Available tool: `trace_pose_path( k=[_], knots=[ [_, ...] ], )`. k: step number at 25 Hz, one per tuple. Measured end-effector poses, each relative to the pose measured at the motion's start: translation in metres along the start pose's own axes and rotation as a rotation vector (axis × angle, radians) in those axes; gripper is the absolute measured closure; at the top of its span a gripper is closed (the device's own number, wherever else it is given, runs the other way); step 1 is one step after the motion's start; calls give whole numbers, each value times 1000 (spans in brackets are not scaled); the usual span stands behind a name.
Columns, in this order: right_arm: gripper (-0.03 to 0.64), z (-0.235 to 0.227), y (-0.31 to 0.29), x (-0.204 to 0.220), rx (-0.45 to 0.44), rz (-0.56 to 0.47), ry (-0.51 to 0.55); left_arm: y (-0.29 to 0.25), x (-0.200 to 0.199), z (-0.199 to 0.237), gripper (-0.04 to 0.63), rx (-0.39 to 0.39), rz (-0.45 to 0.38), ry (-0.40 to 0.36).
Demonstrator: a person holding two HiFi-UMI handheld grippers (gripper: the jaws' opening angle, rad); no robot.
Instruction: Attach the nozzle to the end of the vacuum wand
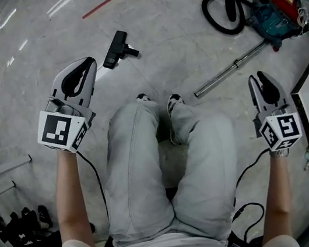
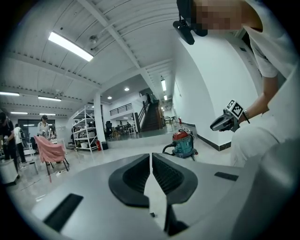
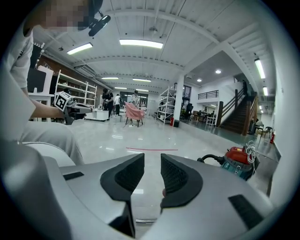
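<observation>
Fingers of L gripper [image 1: 90,62] are pressing tight together w/ nothing btwn them. Fingers of R gripper [image 1: 256,77] are sitting a little apart, narrow gap, nothing inside. Black nozzle [image 1: 117,48] is lying on the floor [image 1: 173,28] just past L gripper, well apart from the wand [image 1: 231,69], which is lying by the red & teal vacuum [image 1: 274,12].

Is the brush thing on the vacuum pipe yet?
Not yet. Nothing looks done: the nozzle lies on the floor, apart from the wand. In hand: nothing; the left tool is shut and empty, the right tool open and empty. Left: pick both up and join them.
</observation>
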State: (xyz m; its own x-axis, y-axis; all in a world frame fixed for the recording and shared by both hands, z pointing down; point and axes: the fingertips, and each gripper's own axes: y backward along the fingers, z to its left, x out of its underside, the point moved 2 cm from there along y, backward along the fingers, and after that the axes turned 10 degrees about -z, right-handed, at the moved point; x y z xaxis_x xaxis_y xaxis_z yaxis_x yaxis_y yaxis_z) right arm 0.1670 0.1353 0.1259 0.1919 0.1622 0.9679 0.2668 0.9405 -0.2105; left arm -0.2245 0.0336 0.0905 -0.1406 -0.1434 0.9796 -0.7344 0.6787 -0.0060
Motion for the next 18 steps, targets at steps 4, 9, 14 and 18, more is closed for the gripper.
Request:
trace_pose_path(
  k=[4, 9, 14, 18],
  knots=[
    [529, 2, -2, 18, 4, 17, -17, -10, 11, -2, 584, 28, 21, 12],
    [529, -10, -7, 47, -6, 59, -21, -34, 25, -9, 583, 84, 54, -7],
    [497, -14, -17, 81, -98, 123, 1, -57, 55, -8, 583, 98, 135, -41],
    [469, -6, -27, 109, -212, 215, 84, -74, 85, -11, 583, 150, 195, -62]
  ],
)
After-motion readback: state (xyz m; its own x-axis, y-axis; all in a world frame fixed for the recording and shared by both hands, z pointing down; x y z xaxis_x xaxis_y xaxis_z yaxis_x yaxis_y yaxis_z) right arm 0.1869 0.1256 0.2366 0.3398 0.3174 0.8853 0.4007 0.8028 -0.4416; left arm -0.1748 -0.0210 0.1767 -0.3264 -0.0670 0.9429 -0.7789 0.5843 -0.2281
